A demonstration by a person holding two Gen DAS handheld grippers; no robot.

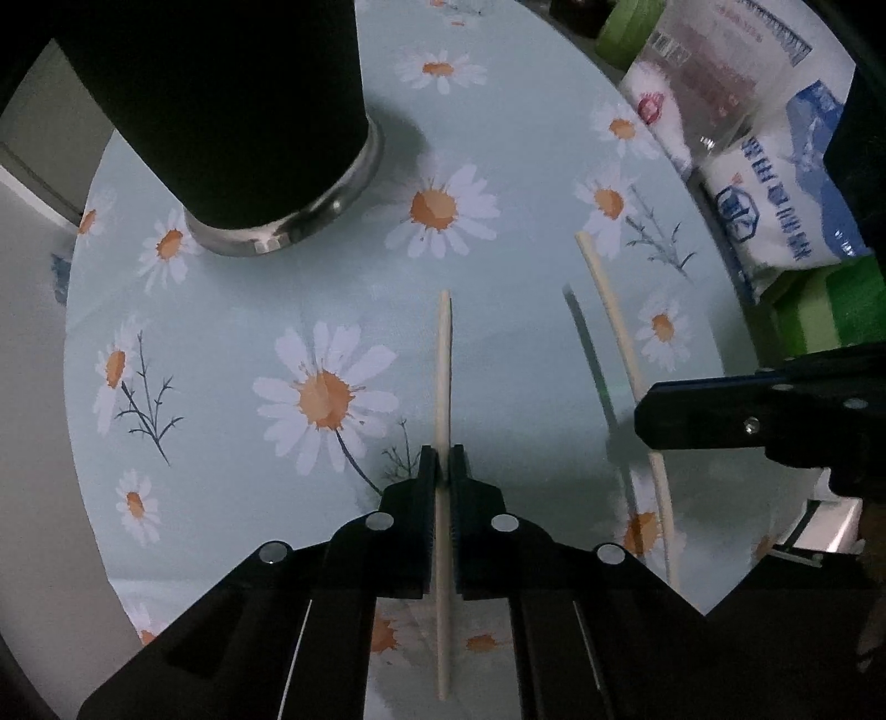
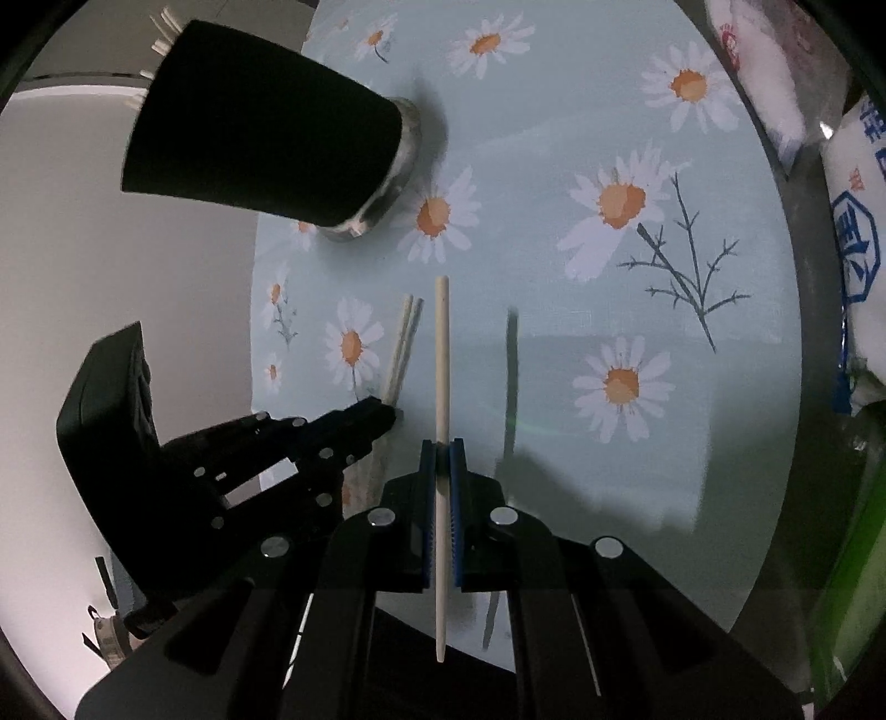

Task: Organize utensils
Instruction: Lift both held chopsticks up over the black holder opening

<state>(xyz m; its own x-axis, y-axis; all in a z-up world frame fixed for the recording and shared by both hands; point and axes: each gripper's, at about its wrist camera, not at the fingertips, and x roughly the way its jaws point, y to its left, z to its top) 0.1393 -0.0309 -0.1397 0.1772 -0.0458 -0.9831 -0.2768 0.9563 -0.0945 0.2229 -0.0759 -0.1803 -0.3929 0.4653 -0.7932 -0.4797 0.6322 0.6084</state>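
From the left wrist we saw the left tongs (image 1: pixel 442 459) clenched on a pale chopstick (image 1: pixel 443 376) that ran out past the tips along their own line. We judged that grip chosen so the stick could be tipped end-first into the black cup (image 1: pixel 232 111), which stood upright on its steel foot on the daisy tablecloth (image 1: pixel 277 310), up and to the left. The stick's shadow hugged its right edge, so we took it to be on the cloth or barely off it. At the right edge the right tongs (image 1: pixel 645 410) reached in sideways, with a second chopstick (image 1: pixel 606 310) slanting out beyond them – whether they were clamped on it this view did not settle. White printed bags (image 1: pixel 775 183) were piled past the far rim of the cloth, clear of the work. From the right wrist the answer was plain: the right tongs were clamped on that second chopstick between blue pads, and its shadow fell well to the right of it, which told us it hung above the cloth. Only here did we see the cup's mouth, with pale stick ends (image 2: pixel 166 27) already poking out – so the cup looked to be the place for them. The left tongs showed from the side, and beyond their tip lay two pale lines; stick and shadow or two sticks, we could not tell.
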